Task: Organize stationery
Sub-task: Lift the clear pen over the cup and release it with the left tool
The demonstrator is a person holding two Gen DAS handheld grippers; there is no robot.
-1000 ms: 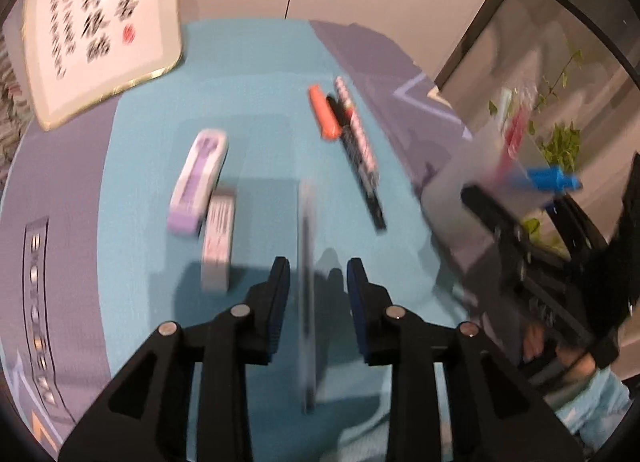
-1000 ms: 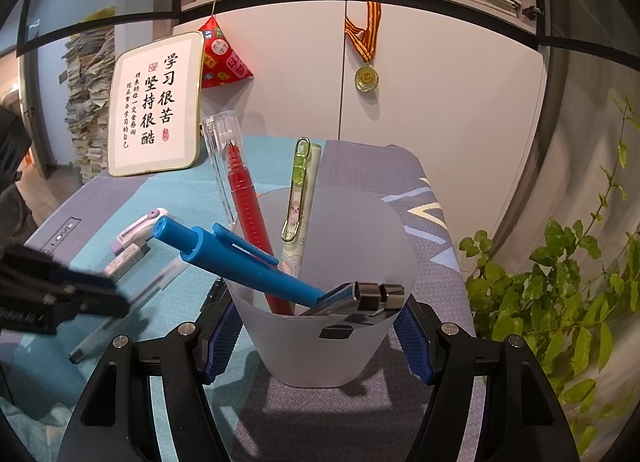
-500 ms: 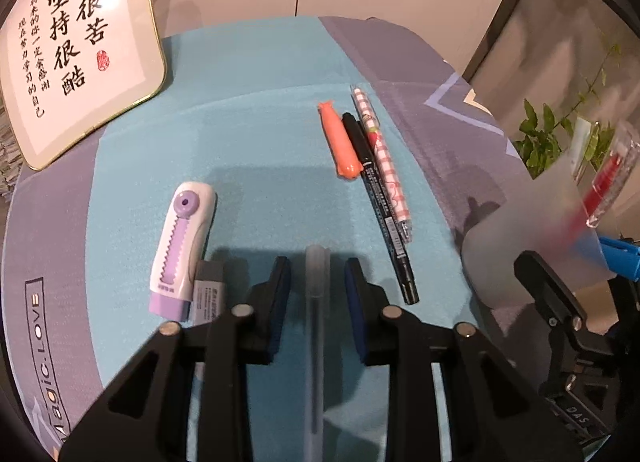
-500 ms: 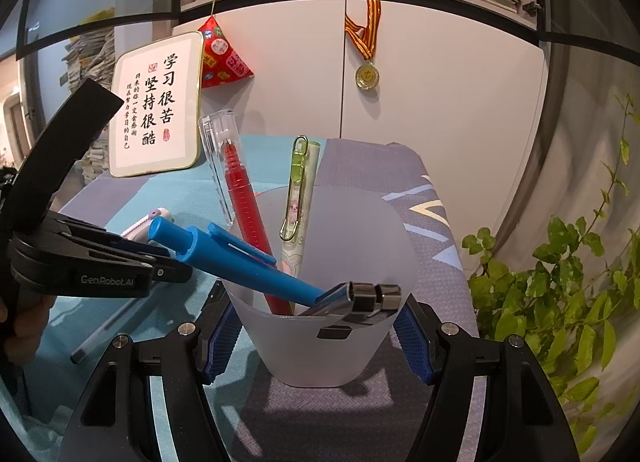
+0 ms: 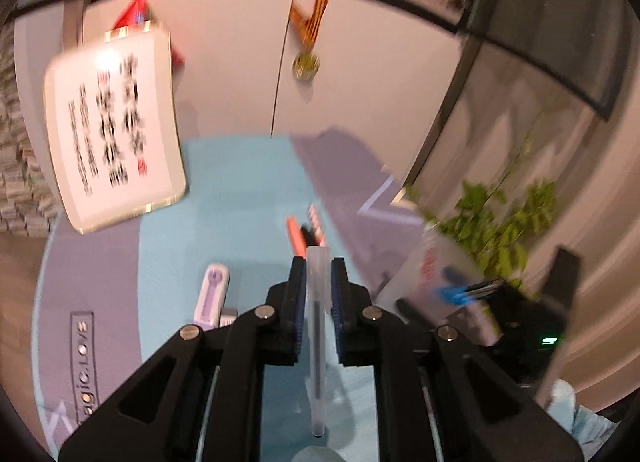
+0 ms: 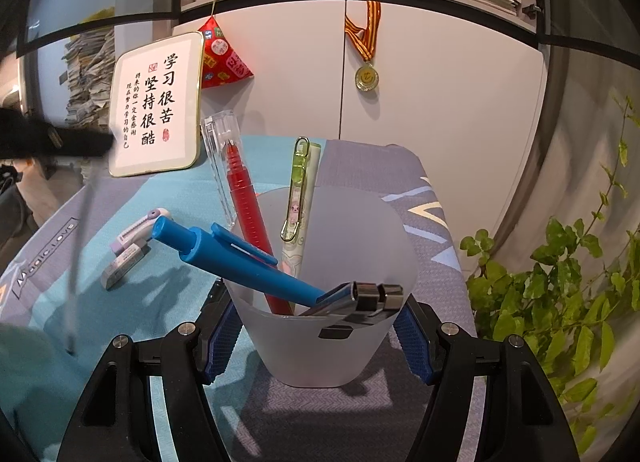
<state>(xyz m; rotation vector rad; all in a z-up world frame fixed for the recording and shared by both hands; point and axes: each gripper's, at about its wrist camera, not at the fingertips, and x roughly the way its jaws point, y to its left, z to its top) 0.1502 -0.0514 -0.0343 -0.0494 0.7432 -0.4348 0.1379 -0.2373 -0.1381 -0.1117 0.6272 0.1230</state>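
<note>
My left gripper [image 5: 318,278] is shut on a clear pen [image 5: 317,326] and holds it lifted above the blue mat, its cap forward. The pen also shows blurred at the left of the right wrist view [image 6: 78,258]. My right gripper [image 6: 320,322] is shut on a frosted pen cup [image 6: 332,326] holding a blue pen [image 6: 240,262], a red pen [image 6: 242,214], a pale green pen [image 6: 300,198] and a black clip. The cup [image 5: 432,266] appears to the right of my left gripper.
On the mat lie an orange marker [image 5: 295,240], a black pen and a pink patterned pen [image 5: 316,222], a purple correction tape [image 5: 211,294] and an eraser [image 6: 124,264]. A framed calligraphy sign [image 6: 156,118] stands at the back left. A plant [image 6: 560,282] is at the right.
My left gripper closed on the clear pen and lifted it off the mat, tilting upward. The cup in my right gripper stayed put.
</note>
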